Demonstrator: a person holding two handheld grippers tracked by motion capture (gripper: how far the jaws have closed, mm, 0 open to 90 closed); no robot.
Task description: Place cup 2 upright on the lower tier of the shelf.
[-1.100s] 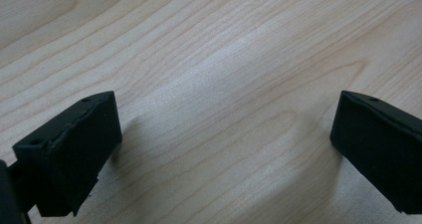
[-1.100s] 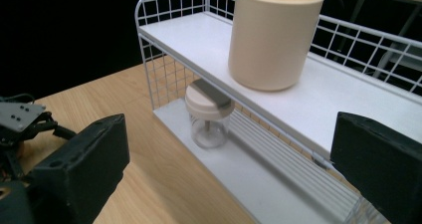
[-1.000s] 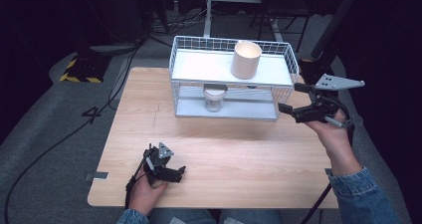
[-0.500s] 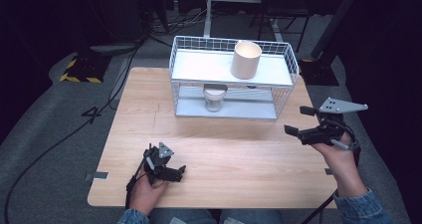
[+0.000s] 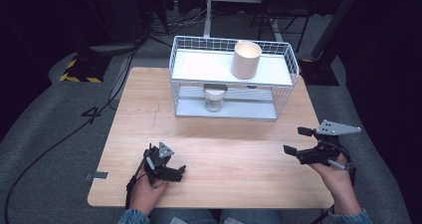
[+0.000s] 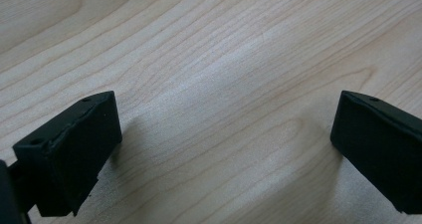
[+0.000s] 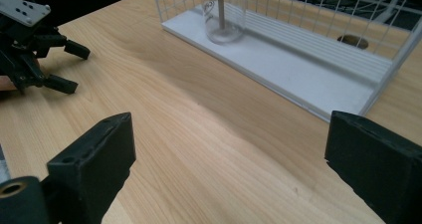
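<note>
A white wire rack (image 5: 199, 64) with two shelves stands at the back of the wooden table (image 5: 234, 154). On its top shelf is a cream cylinder cup (image 5: 246, 59). On the lower shelf sits a clear glass jar (image 5: 214, 98) with a white lid, also seen in the right gripper view (image 7: 221, 15). My left gripper (image 5: 179, 173) rests low on the table near the front left, open over bare wood (image 6: 226, 149). My right gripper (image 5: 295, 140) is held at the front right, open and empty (image 7: 229, 169), pointing toward the rack.
The rack's base board (image 7: 298, 69) has a small dark round spot (image 7: 353, 41) near its right end. In the right gripper view the left gripper (image 7: 74, 69) shows at far left. Grey floor, cables and black stands surround the table.
My right gripper has drawn back from beside the rack's right end toward the front right of the table. The left gripper has stayed put.
</note>
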